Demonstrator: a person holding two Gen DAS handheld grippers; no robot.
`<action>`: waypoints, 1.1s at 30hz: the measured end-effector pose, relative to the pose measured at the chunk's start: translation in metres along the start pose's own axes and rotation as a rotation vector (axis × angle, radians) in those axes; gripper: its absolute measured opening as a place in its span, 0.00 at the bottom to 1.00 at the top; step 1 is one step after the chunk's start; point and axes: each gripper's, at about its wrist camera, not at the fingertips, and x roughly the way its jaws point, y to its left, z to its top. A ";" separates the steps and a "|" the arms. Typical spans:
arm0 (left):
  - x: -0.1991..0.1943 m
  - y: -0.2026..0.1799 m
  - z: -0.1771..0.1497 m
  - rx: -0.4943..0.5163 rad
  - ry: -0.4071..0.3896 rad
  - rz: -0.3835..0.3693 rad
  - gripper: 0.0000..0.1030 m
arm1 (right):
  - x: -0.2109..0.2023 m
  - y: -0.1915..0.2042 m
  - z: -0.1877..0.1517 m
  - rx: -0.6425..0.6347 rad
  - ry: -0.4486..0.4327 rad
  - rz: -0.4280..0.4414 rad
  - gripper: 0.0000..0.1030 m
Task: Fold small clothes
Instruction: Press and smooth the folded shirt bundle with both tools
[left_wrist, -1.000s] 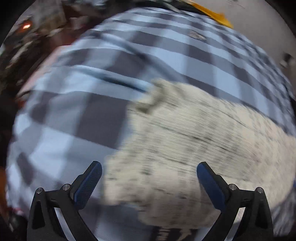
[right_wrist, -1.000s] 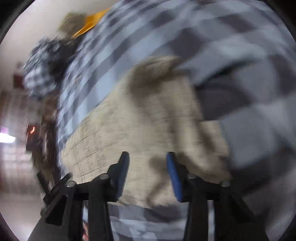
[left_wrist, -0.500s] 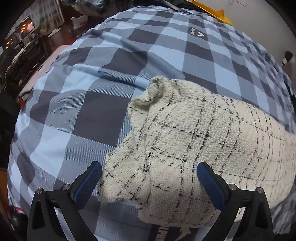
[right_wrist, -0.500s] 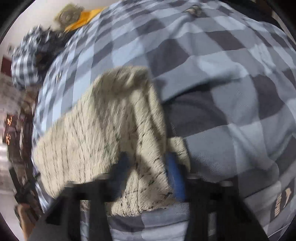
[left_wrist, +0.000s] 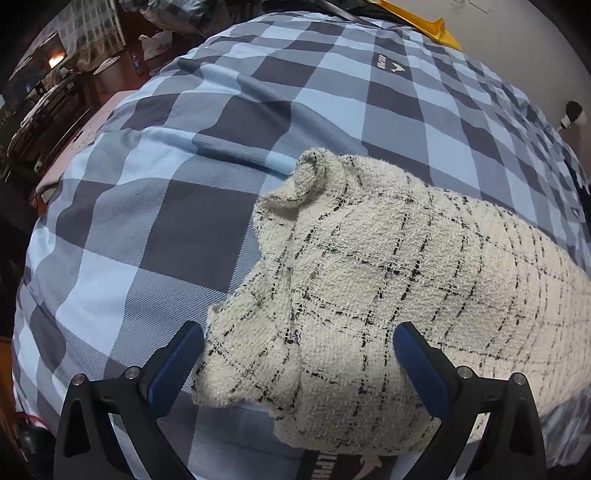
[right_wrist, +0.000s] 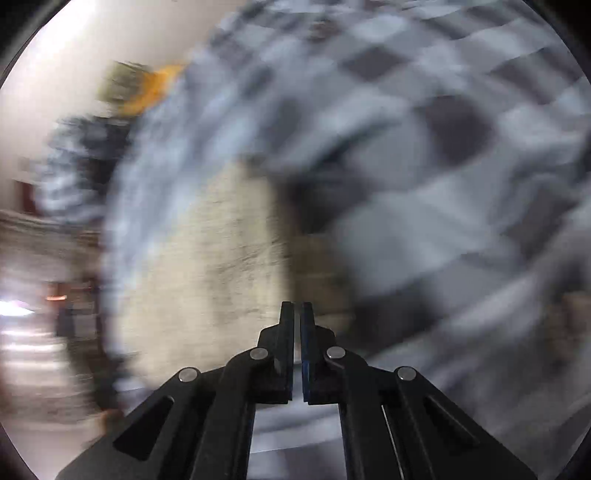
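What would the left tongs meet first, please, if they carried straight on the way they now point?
Most likely the cream tweed garment: the open left tongs point steeply down at its near edge, with the checked bedcover just beneath. Depth is hard to judge.

The checked bedcover (left_wrist: 229, 229) bears a logo patch with letters "LPH" legible at its near edge.

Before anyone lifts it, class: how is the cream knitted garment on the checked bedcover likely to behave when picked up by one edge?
The cream knitted garment would probably hang floppy: its top corner already curls over. Its fuzzy open weave suggests it is light and unlikely to slip from the fingers. Pushed, it may bunch on the wrinkled checked bedcover.
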 end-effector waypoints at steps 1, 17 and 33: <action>-0.001 0.001 0.001 -0.002 0.002 0.000 1.00 | 0.004 -0.011 0.002 0.057 0.008 -0.037 0.00; -0.035 -0.109 -0.021 0.416 -0.131 -0.108 1.00 | 0.042 0.211 -0.064 -0.784 -0.107 0.096 0.83; 0.006 0.021 0.001 0.049 0.034 -0.028 1.00 | 0.014 0.088 -0.008 -0.263 -0.022 0.077 0.07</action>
